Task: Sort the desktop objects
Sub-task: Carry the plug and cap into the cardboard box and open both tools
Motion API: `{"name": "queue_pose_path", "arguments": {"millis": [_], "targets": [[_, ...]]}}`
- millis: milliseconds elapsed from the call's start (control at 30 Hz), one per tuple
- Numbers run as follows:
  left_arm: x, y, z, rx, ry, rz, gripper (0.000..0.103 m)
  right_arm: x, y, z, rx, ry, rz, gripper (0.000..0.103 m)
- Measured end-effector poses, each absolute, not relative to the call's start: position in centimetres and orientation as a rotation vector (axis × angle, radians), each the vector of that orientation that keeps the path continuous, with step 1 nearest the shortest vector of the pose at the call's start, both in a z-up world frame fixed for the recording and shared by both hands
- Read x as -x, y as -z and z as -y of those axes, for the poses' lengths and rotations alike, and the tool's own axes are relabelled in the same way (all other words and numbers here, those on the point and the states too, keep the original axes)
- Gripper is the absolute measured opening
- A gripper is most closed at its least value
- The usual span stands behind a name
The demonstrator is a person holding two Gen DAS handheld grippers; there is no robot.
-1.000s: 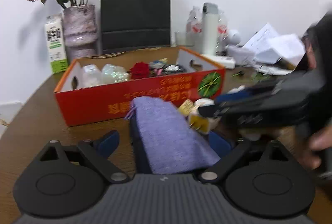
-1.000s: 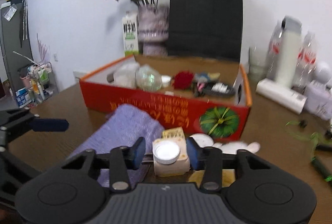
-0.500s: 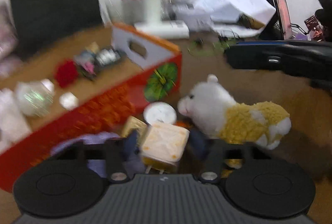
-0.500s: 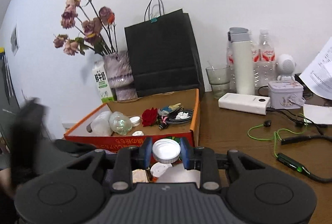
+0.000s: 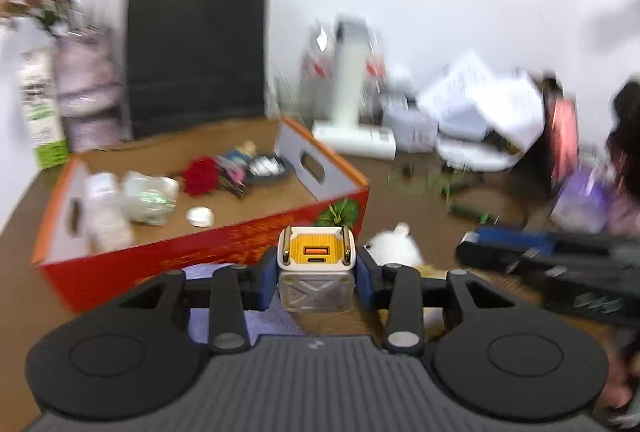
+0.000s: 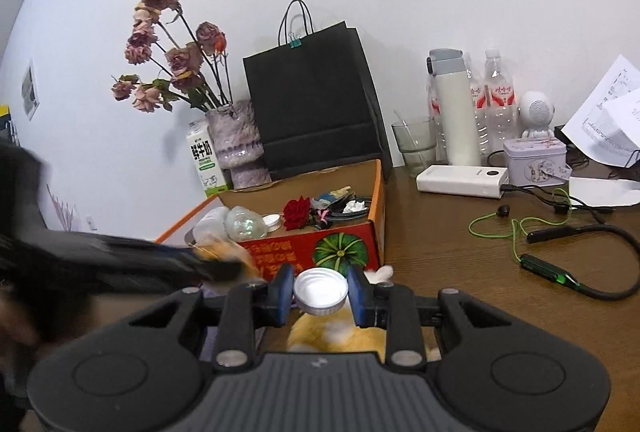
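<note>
While a small yellow-and-white charger [image 5: 316, 270] is clamped between the blue pads of the left gripper [image 5: 316, 274], a white bottle cap [image 6: 321, 291] is pinched in the right gripper [image 6: 321, 292]; both are held above the wooden surface [image 6: 460, 252], just short of the red cardboard box [image 6: 340, 246]. A red rose [image 6: 297, 212] and a clear bottle [image 6: 244, 223] are seen inside the box. A plush toy [image 5: 394, 246] lies beside its corner, and a purple cloth [image 5: 248, 322] is spread beneath the left gripper.

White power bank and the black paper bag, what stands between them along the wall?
In the right wrist view, an empty drinking glass stands between the black paper bag and the white power bank.
</note>
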State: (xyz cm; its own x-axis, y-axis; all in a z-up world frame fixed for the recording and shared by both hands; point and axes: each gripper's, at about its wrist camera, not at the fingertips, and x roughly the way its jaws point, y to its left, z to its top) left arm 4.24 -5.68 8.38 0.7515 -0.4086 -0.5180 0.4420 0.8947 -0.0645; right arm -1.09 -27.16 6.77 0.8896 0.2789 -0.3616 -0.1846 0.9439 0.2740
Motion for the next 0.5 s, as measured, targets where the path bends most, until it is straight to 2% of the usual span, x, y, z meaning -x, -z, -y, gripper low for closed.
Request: {"name": "queue_pose_path", "arguments": {"millis": [100, 333, 500], "targets": [[0.0, -8.5, 4.2, -0.075, 0.361, -0.529, 0.039, 3.4, -6.7, 25.6, -0.197, -0.282, -0.405, 0.027], [7.3, -4.7, 0.5, 0.015, 0.233, -0.609, 0.039, 7.3, -4.6, 21.0, -0.124, -0.361, -0.485, 0.027], [9.8, -3.8, -1.2, 0.039, 0.186, -0.64, 0.039, 10.0, -4.1, 19.0, -0.097, -0.375, -0.509, 0.027]]}}
